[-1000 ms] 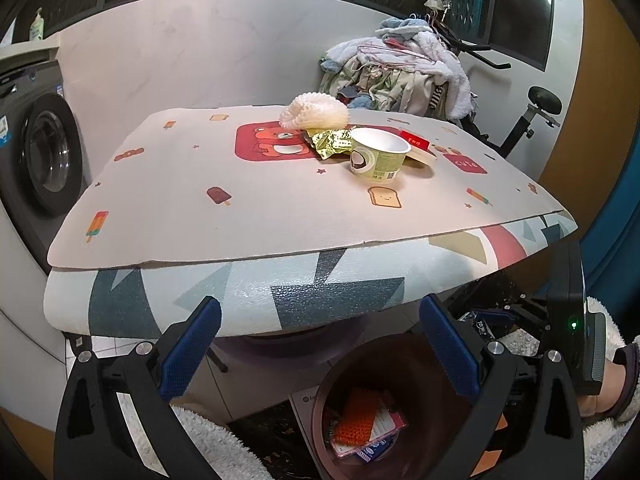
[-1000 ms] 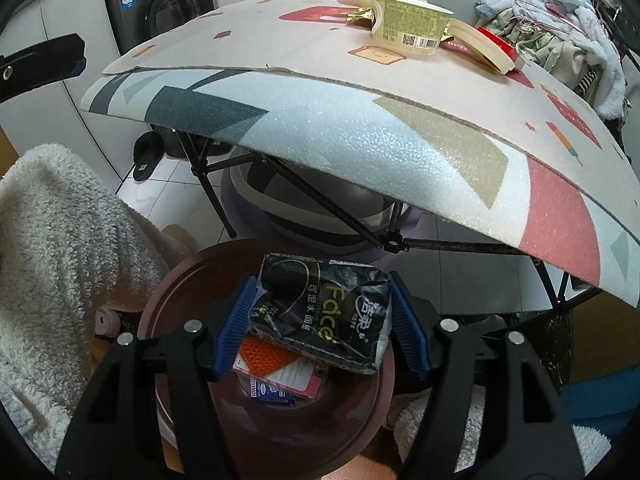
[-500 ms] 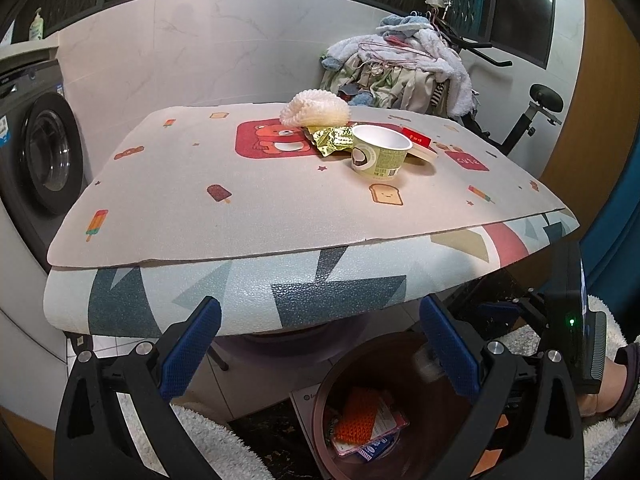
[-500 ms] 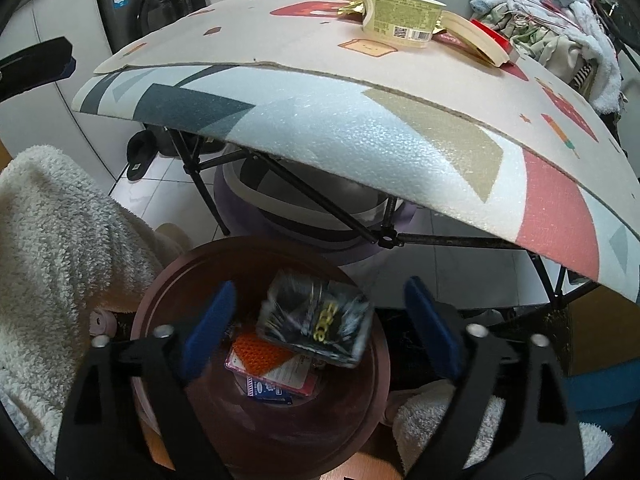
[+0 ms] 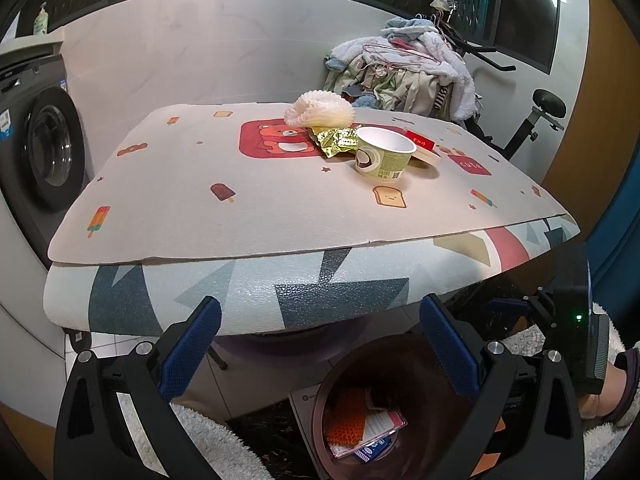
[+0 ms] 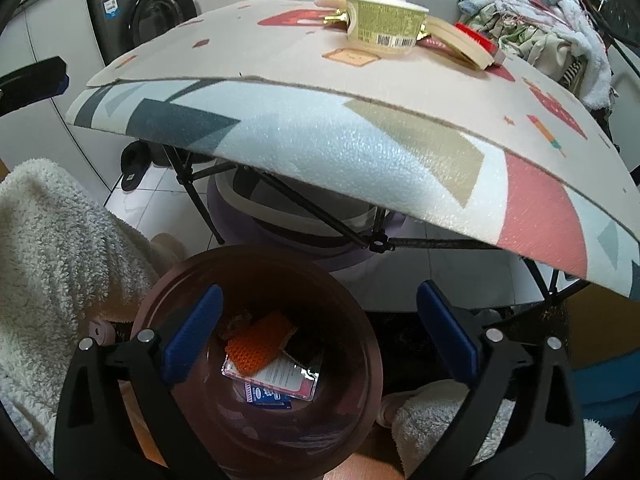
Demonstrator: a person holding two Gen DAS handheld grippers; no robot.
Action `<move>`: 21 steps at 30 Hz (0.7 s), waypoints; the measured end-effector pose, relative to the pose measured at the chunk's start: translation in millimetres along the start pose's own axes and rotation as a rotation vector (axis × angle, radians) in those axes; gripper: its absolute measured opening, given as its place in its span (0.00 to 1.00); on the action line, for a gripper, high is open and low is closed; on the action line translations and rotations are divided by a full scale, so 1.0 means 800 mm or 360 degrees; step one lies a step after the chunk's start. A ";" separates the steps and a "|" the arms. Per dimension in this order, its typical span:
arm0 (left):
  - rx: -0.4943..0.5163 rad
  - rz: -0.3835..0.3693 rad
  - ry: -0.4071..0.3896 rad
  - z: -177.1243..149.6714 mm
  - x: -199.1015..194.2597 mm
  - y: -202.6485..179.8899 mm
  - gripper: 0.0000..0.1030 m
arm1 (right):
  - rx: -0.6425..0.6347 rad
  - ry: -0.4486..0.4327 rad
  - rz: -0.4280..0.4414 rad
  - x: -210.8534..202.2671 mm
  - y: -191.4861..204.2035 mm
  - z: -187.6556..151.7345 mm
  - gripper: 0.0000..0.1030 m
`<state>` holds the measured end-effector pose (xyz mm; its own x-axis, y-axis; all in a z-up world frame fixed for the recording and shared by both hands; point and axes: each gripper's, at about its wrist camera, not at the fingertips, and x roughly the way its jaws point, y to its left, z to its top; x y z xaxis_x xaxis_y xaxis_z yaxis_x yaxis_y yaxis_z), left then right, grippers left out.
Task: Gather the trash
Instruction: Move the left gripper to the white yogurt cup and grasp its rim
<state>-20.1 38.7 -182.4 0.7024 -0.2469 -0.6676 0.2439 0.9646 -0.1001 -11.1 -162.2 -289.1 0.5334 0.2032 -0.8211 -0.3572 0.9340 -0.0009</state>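
My right gripper point(image 6: 320, 294) hangs over the brown bin point(image 6: 260, 264) on the floor, its jaws opening wide with nothing between them. In the bin lie an orange net point(image 6: 256, 346), a printed card pack point(image 6: 280, 376) and a dark packet point(image 6: 304, 354) that is partly hidden. My left gripper point(image 5: 318, 308) is open and holds nothing, in front of the table's padded edge point(image 5: 248, 292). On the table stand a green paper cup point(image 5: 384, 156), a gold foil wrapper point(image 5: 336, 140), a white foam net point(image 5: 320, 110), a flat round lid point(image 5: 426, 156) and a red box point(image 5: 420, 142).
A washing machine point(image 5: 44, 148) stands to the left. A heap of laundry point(image 5: 404, 76) and an exercise bike point(image 5: 536, 120) stand behind the table. Under the table sit a purple basin point(image 6: 280, 224) and folding legs point(image 6: 320, 216). Fluffy white sleeves point(image 6: 52, 240) flank the bin.
The right gripper's jaws opened and let go of the black packet, which dropped into the bin. The left gripper stayed where it was.
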 end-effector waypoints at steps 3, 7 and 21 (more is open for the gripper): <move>0.0001 -0.0001 0.0000 0.000 0.000 0.000 0.94 | -0.0011 -0.0038 -0.0007 -0.008 0.001 0.001 0.94; 0.0003 0.0000 0.0000 0.000 0.000 0.000 0.94 | -0.0016 -0.0105 -0.0017 -0.022 0.001 0.004 0.94; 0.0082 -0.0025 0.0007 0.021 0.010 -0.012 0.94 | -0.0028 -0.0303 -0.0178 -0.074 -0.037 0.030 0.94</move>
<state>-6.0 25.7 -174.3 0.6955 -0.2612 -0.6694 0.2890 0.9546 -0.0722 -13.4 -194.7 -226.8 0.7052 0.1520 -0.6925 -0.2999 0.9490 -0.0971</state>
